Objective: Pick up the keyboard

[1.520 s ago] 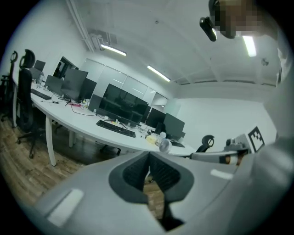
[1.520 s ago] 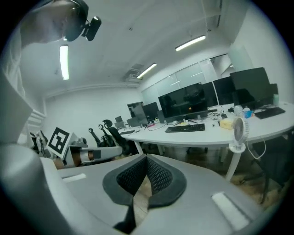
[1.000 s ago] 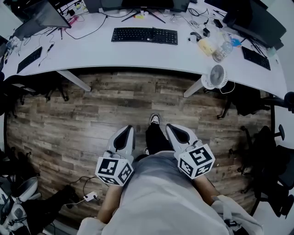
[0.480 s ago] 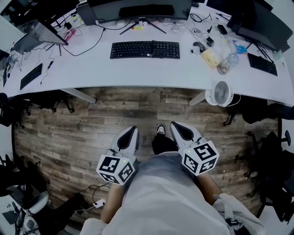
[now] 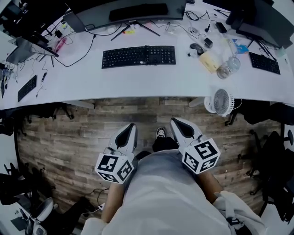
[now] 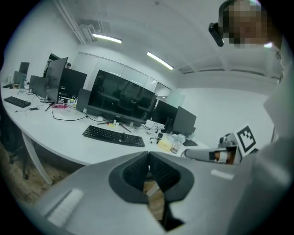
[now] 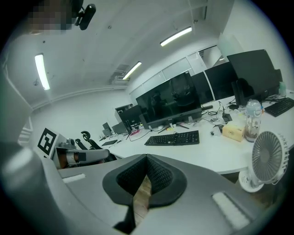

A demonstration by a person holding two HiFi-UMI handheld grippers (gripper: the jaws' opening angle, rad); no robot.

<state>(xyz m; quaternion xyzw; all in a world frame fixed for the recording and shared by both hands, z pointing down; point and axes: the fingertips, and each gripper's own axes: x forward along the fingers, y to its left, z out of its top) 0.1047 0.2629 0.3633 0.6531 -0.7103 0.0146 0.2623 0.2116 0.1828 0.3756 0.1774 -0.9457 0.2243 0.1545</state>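
Observation:
A black keyboard (image 5: 138, 56) lies flat on the white desk (image 5: 92, 82), in front of a wide dark monitor (image 5: 128, 11). It also shows in the left gripper view as the keyboard (image 6: 114, 136), and in the right gripper view as the keyboard (image 7: 173, 138). My left gripper (image 5: 130, 126) and right gripper (image 5: 177, 121) hang at waist height over the wooden floor, well short of the desk edge. Both are shut with nothing in them; the left gripper (image 6: 148, 153) and right gripper (image 7: 147, 157) show their jaws pressed together.
A white desk fan (image 5: 219, 102) stands at the desk's front right edge. A mouse (image 5: 196, 47), a yellow box (image 5: 209, 59) and a clear bottle (image 5: 225, 69) sit right of the keyboard. Other keyboards (image 5: 264, 63) (image 5: 26, 88) lie at both ends. Office chairs (image 5: 275, 170) stand to the right.
The desk and keyboard have drawn closer and lower in the head view as the person steps forward. Both grippers stay shut at the waist.

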